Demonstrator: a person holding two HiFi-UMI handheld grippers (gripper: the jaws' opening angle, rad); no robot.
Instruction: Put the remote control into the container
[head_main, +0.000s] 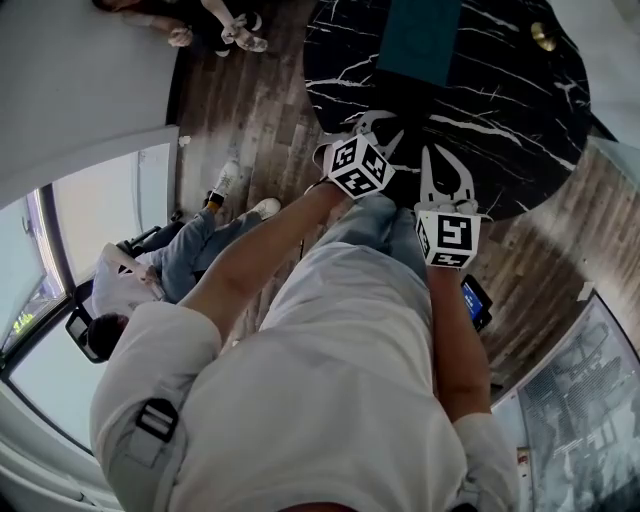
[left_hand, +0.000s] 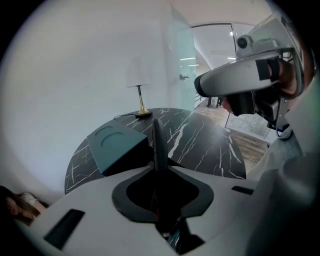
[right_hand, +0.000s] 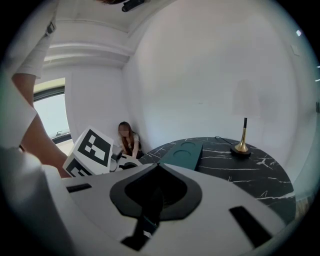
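At the far left of the head view a seated person (head_main: 150, 270) is by the window, well apart from the table (head_main: 500, 110), which is round, black and white-veined. My left gripper (head_main: 378, 124) hangs over the near edge of that table. In the left gripper view its jaws stand partway closed on a slim dark thing held on edge between them, which I take to be the remote control (left_hand: 159, 142). It rises past the jaw tips, pinched from both sides.

So the remote control is in that gripper, above the table and apart from the container (left_hand: 117, 145). The container is a teal box with two round hollows in its top, lying on the table ahead and left of the jaws. Behind it, at the far rim, stands a lamp (left_hand: 142, 102) with a brass foot.

My right gripper (right_hand: 159, 166) is just beside the left one, its jaws brought together with nothing between them. The right gripper view shows a person on the floor (right_hand: 127, 140) against the wall at left, the container ahead, and the lamp to the right.
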